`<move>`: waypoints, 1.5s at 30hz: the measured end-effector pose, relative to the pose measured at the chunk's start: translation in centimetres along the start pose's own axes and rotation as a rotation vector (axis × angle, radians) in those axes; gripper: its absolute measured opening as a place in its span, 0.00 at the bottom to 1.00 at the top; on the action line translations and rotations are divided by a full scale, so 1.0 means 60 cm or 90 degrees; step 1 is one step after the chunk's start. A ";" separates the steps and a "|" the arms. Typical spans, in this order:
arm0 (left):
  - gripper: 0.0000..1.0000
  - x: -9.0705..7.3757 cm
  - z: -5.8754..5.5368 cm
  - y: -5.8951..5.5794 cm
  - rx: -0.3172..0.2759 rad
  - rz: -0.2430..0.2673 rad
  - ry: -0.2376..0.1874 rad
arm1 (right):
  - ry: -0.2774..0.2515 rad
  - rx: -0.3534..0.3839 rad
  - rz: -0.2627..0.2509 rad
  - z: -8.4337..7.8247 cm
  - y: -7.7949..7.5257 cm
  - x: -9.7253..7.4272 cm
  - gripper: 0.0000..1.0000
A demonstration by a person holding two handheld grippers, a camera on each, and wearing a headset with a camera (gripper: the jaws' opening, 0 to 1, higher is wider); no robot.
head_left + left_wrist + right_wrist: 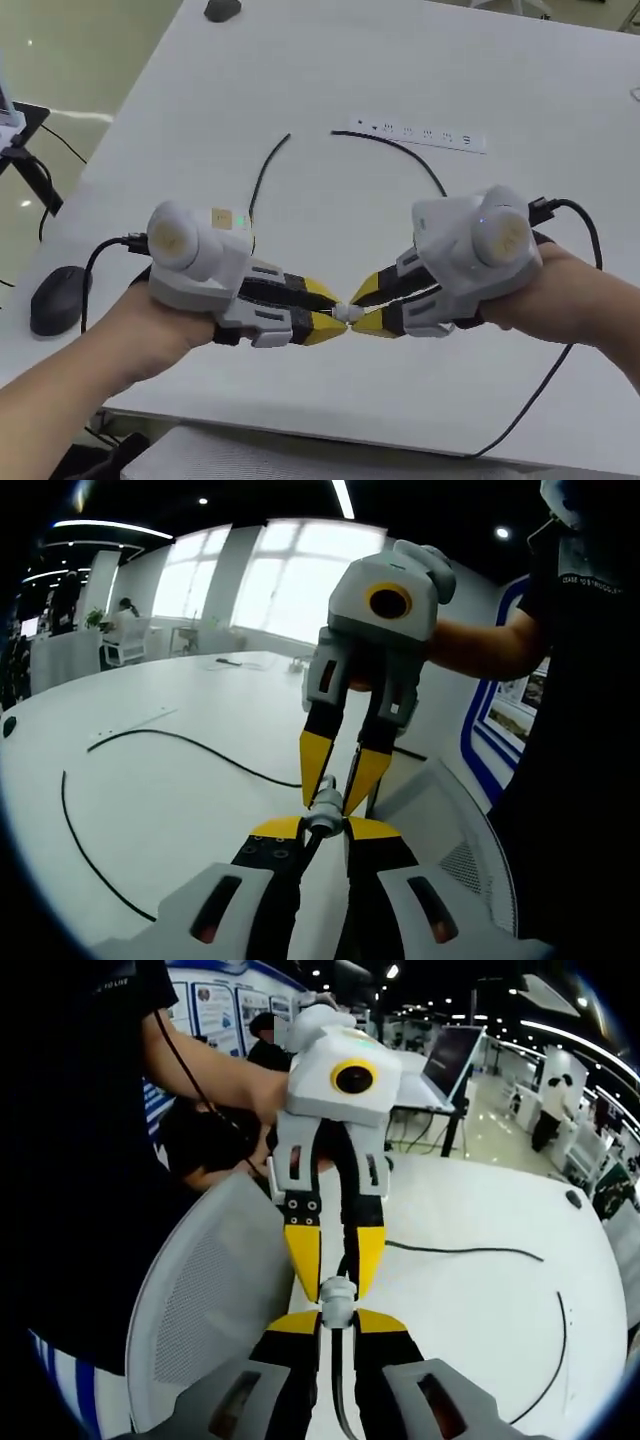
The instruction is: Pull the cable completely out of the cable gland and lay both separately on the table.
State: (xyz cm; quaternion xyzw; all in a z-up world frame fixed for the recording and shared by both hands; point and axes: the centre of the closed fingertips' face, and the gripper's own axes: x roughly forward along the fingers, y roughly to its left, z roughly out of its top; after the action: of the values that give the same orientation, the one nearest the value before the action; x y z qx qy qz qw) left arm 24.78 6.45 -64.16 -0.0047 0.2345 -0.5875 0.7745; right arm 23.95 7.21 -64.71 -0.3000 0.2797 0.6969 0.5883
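Pinching the cable gland (338,1305), left gripper (335,316) meets right gripper (361,309). Right gripper view adds the cable (335,1385), clamped in its jaws.

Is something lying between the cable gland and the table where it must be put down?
Nothing visible. The left tool holds the cable gland, the right tool the cable, over bare table. Loose black cables and a power strip lie farther back.

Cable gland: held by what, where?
Small grey-white plastic cable gland: left hand-held gripper and right hand-held gripper each pinch one end with their jaw tips.
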 end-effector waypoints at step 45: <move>0.15 0.001 0.027 -0.014 0.072 0.011 0.000 | -0.280 0.475 0.211 0.013 0.002 -0.037 0.14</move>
State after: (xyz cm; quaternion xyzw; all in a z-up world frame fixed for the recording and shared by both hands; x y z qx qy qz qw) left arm 24.61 5.67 -62.49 0.0411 0.2011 -0.5932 0.7784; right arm 24.06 6.31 -62.53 0.1359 0.4240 0.6802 0.5824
